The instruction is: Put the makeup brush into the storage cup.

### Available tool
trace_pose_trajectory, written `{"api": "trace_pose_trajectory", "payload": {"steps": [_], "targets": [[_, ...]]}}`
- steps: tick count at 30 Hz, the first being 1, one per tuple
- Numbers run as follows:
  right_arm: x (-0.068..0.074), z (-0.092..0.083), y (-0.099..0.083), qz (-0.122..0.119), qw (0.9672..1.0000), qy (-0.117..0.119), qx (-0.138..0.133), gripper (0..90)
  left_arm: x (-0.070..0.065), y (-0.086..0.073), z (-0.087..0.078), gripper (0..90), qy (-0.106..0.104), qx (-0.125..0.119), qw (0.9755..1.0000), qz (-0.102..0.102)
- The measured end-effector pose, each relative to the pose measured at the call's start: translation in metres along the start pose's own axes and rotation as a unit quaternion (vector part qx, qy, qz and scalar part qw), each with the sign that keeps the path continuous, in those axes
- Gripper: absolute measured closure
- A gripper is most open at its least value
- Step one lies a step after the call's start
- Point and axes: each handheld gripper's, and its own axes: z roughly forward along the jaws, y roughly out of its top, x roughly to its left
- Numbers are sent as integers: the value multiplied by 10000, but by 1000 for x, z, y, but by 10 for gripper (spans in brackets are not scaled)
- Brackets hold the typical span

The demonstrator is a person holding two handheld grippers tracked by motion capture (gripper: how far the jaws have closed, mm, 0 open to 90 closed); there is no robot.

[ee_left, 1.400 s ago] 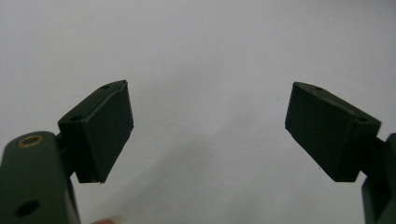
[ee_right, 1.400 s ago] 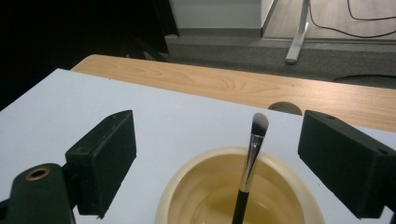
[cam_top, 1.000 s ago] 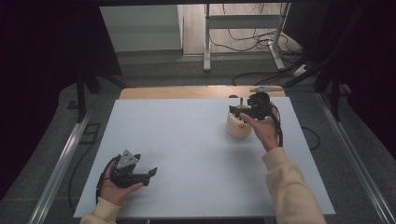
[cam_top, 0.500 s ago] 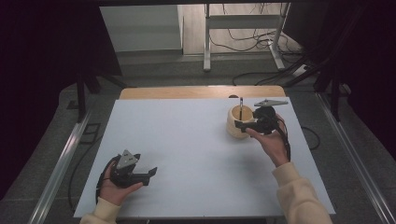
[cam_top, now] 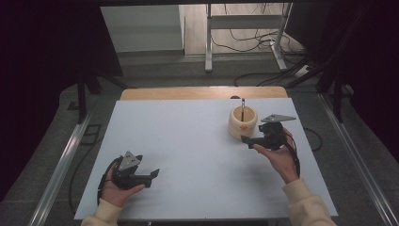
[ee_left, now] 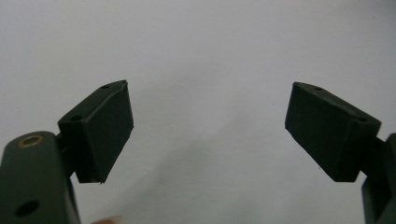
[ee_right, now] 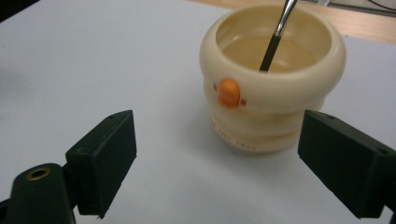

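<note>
Cream ribbed plastic cup with a small orange button-like knob on its side sits upright on the pale grey-white table top, far-right area, near the wooden edge strip at the back. A thin dark-handled metal utensil stands inside the cup, leaning on the rim; which kind of utensil I can't tell. Right gripper is held in the person's right hand just beside the cup on its near-right side, not touching it; jaws spread wide with nothing between them. In the right gripper view the cup sits ahead of the jaws, closer to the right jaw, utensil angled up out of it. Left gripper is in the left hand at the near-left of the table, well apart from the cup, jaws also wide apart and empty, over bare table top.
</note>
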Motion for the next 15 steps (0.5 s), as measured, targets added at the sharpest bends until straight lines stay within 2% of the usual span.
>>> {"api": "trace_pose_trajectory", "payload": {"steps": [10, 15], "targets": [[1, -18, -38, -102, 9999, 104, -46, 128, 0, -1, 2, 154, 17, 33, 10000, -12], [2, -24, -54, -109, 9998, 147, 60, 130, 0, 0, 4, 154, 15, 67, 10000, 11]]}}
